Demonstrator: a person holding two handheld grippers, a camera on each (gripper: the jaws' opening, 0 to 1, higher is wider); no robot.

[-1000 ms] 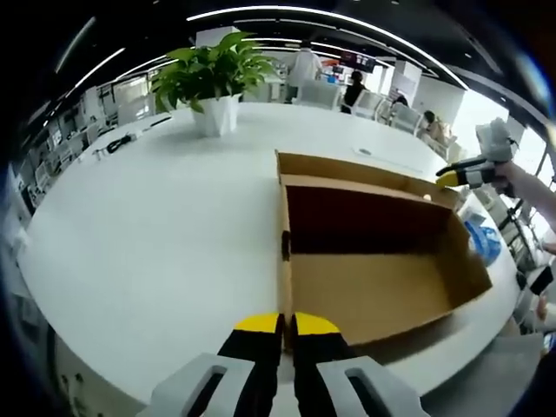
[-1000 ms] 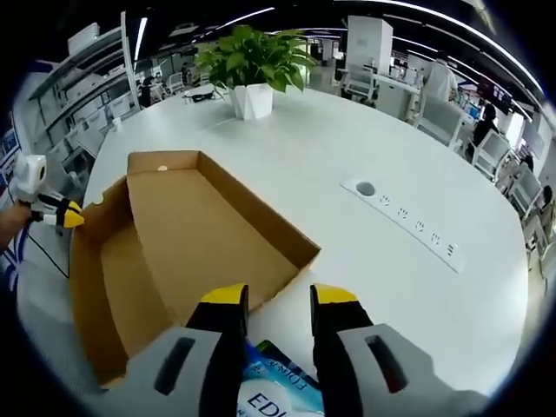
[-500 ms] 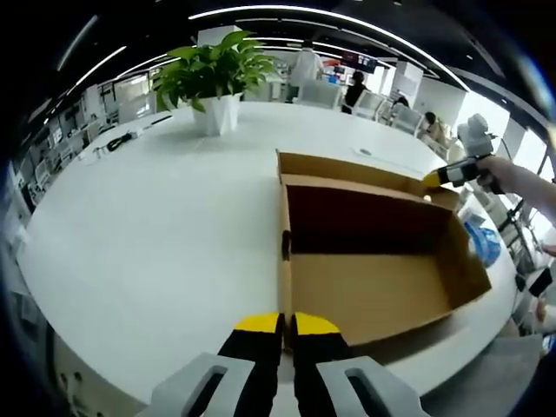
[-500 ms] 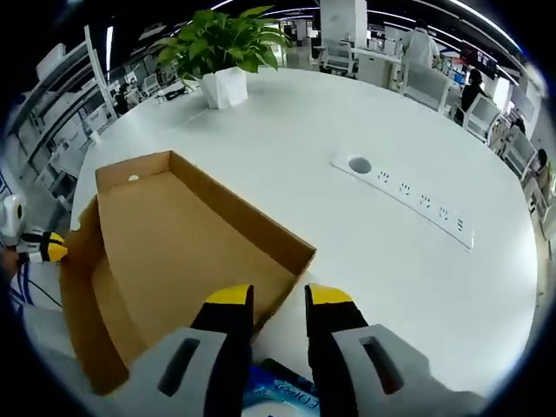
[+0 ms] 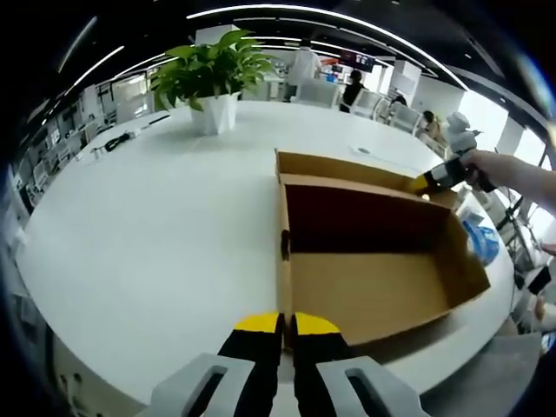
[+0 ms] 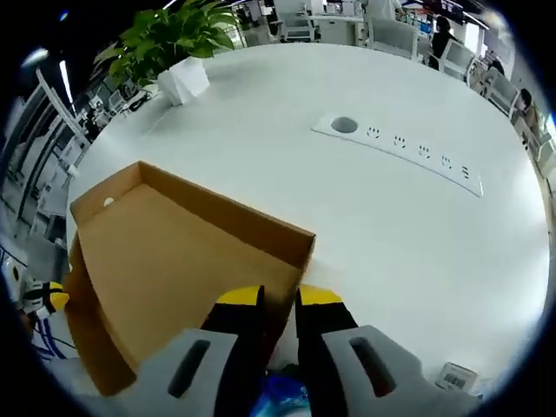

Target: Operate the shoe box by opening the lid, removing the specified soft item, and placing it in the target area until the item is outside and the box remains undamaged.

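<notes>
The brown cardboard shoe box (image 5: 373,287) lies open on the white round table (image 5: 148,226), its inside bare. My left gripper (image 5: 287,323) is shut on the box's near corner wall. The right gripper (image 5: 439,178), held by a hand, sits at the far right corner of the box. In the right gripper view the box (image 6: 174,252) spreads out ahead, and my right gripper (image 6: 279,297) straddles its wall with the jaws narrowed but a gap still showing. A blue soft pack (image 5: 483,241) lies on the table outside the box, just under the right gripper (image 6: 280,393). The left gripper (image 6: 48,297) shows at the box's far end.
A potted green plant (image 5: 213,78) stands at the far side of the table (image 6: 169,43). A white power strip (image 6: 395,152) is set into the tabletop to the right of the box. A small label (image 6: 456,376) lies near the table edge. Chairs and people are beyond.
The right gripper has come down and in toward the box's corner wall, and its jaws have narrowed around it. The left gripper and the box have stayed put.
</notes>
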